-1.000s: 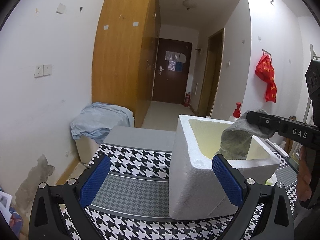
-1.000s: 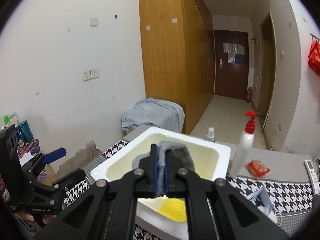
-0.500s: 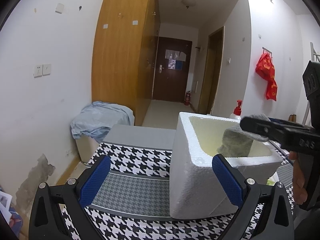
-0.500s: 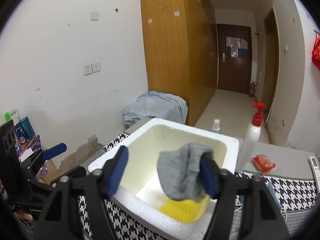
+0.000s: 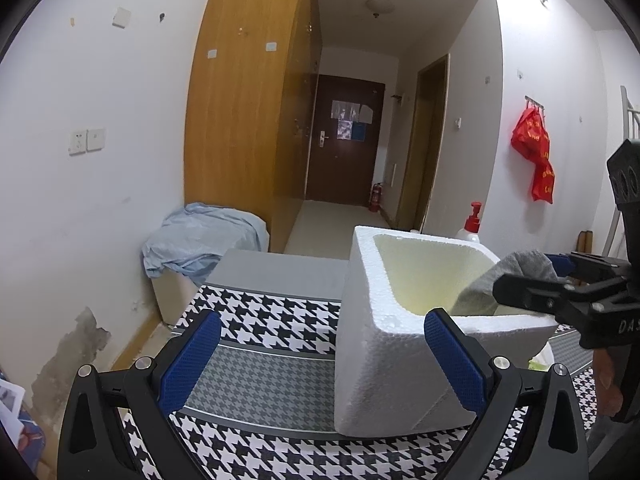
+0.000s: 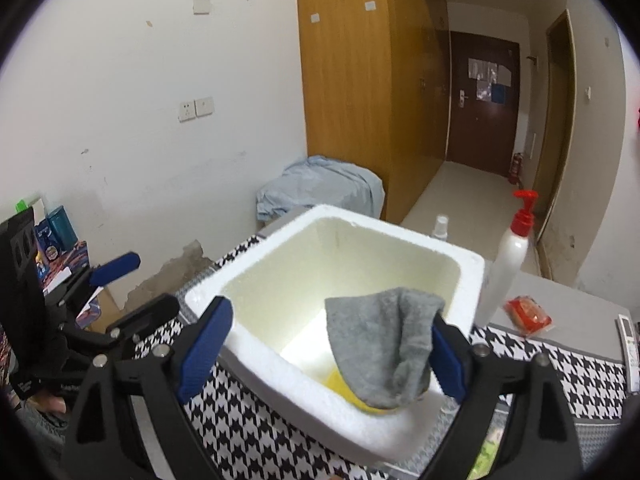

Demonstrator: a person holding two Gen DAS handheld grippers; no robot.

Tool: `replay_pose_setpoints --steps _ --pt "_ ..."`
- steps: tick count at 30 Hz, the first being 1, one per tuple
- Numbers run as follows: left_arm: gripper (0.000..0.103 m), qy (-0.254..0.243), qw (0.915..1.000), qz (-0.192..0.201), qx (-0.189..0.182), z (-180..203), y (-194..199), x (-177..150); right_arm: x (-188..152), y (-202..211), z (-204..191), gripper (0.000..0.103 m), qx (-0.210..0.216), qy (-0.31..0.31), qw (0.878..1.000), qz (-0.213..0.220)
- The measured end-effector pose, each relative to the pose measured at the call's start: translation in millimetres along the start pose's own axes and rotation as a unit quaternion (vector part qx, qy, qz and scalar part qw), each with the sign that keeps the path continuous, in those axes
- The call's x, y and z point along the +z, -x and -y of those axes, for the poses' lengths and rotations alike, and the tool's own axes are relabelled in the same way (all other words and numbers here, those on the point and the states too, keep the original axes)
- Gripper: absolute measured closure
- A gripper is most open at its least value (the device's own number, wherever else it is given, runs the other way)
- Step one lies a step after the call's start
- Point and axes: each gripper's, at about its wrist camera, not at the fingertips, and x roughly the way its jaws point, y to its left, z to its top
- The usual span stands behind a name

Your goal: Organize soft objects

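the right gripper point(image 6: 324, 344) is opening over the white foam box point(image 6: 460, 258), the limp grey sock point(image 6: 384, 340) clinging to one pad, not yet dropped in.

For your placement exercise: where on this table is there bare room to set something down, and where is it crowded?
Free: the houndstooth cloth left of the foam box, and the grey strip behind it. Crowded: right of the box, by the pump bottle, red packet and remote.
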Motion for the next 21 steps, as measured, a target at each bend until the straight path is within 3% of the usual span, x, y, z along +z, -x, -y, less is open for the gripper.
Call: replay_pose_setpoints --steps 10,21 --pt "0.001 -0.006 0.9999 0.007 -0.007 11 9 2 -10 10 11 0.01 -0.025 -0.003 1.0 -0.016" --pt "0.001 -0.011 0.9999 0.007 -0.006 14 15 -1 -10 27 13 0.01 -0.022 -0.003 1.0 0.014"
